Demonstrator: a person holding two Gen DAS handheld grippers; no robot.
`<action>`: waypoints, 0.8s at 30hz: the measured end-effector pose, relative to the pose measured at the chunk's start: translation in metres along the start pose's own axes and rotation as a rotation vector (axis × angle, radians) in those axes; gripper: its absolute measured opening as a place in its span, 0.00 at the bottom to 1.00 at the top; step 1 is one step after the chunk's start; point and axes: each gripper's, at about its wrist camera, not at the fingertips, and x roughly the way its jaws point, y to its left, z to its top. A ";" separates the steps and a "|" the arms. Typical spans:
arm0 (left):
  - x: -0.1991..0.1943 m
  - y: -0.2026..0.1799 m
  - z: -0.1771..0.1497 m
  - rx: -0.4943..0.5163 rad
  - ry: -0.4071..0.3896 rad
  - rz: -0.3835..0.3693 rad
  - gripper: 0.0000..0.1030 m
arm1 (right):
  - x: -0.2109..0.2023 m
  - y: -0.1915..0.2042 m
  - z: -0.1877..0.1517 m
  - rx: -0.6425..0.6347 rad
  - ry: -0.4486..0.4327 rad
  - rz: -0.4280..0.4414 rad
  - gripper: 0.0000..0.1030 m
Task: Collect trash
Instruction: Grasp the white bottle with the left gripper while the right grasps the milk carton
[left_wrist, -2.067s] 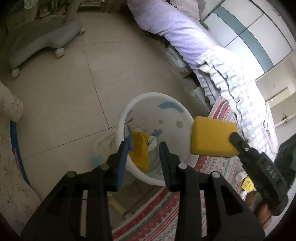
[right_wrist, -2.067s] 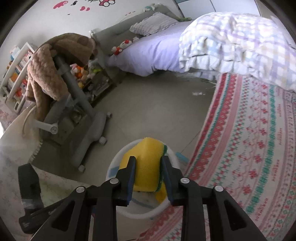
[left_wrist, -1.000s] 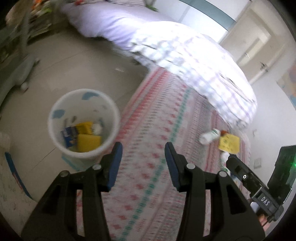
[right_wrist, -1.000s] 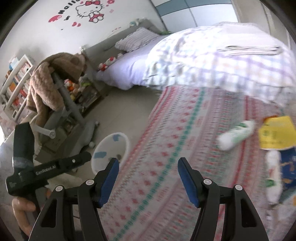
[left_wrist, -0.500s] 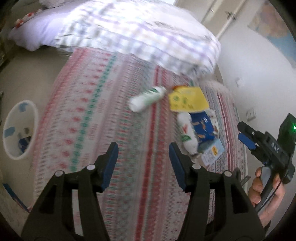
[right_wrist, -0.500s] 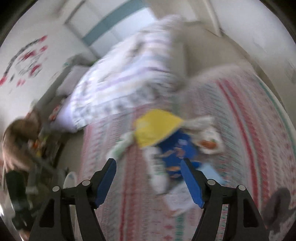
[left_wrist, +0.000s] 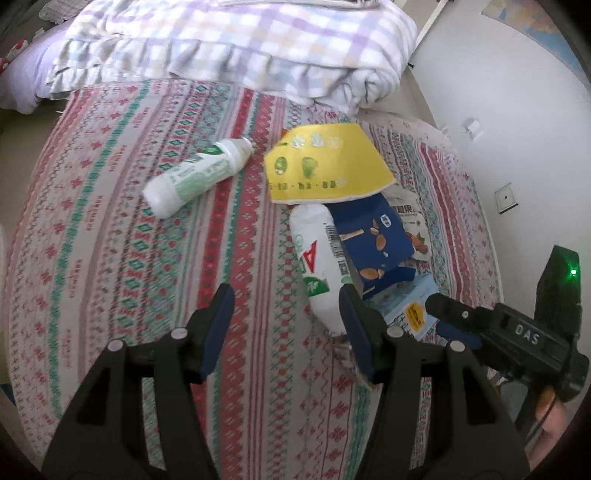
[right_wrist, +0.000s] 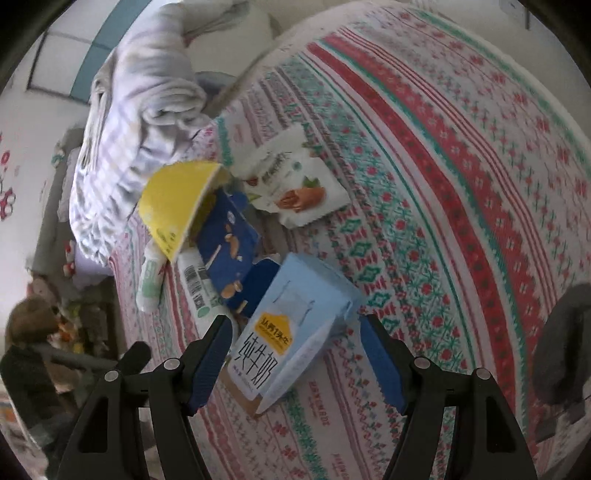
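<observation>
Both tools gape empty, right tool (right_wrist: 295, 354) straddling a pale-blue carton (right_wrist: 295, 332) reading "纯牛奶".

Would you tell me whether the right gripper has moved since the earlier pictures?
Yes. The right gripper has swung away from the bin to the striped rug, open over the light-blue milk carton.

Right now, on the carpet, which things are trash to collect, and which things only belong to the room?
Trash to collect:
- light blue milk carton
- yellow paper piece
- dark blue snack box
- white bottle with green label
- white bottle with red triangle
- white nut packet

Only part of the room:
- patterned carpet
- checked blanket
</observation>
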 end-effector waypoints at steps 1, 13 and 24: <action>0.004 -0.002 0.001 0.003 0.001 0.000 0.58 | 0.000 -0.002 0.000 0.008 -0.004 -0.004 0.71; 0.063 -0.023 0.008 0.008 0.051 -0.034 0.61 | 0.009 -0.009 0.000 0.044 0.001 -0.013 0.71; 0.034 -0.012 0.005 0.035 0.018 -0.060 0.41 | 0.019 0.000 -0.003 0.030 0.010 -0.019 0.71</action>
